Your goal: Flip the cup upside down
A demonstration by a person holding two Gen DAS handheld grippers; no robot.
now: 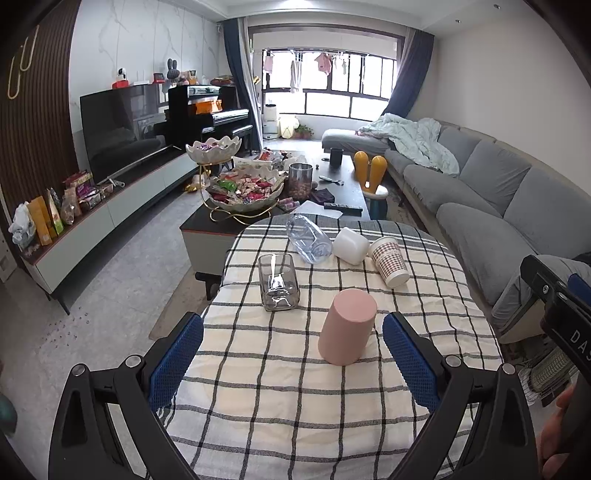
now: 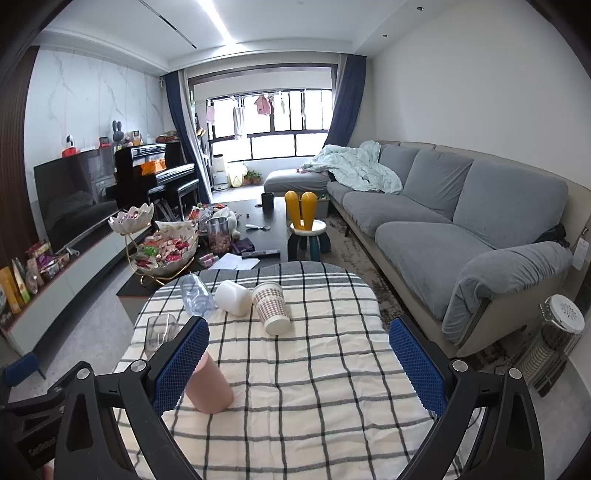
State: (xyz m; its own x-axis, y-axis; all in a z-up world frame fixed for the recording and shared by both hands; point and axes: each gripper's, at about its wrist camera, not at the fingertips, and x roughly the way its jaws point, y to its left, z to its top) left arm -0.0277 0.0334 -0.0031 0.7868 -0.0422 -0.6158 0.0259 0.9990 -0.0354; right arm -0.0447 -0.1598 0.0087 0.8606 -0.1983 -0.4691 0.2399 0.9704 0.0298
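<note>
Left wrist view, checked tablecloth, grey sofa, living room

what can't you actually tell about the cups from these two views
- Pink cup: closed end up; rim flat on the cloth not visible. In the right wrist view the gripper's left finger covers its top.
- Glass cup: same finger cuts it off.
- White cup: opening faces away, inside hidden.

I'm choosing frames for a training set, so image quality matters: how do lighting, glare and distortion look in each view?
Left wrist view: the window is blown out, straight lines bow near the edges, the corners go dark, yet the pink cup stays sharp. Right wrist view: the ceiling light strip glares white, the sofa curves from fisheye warp, and the tablecloth is evenly lit, with faint shadows.
</note>
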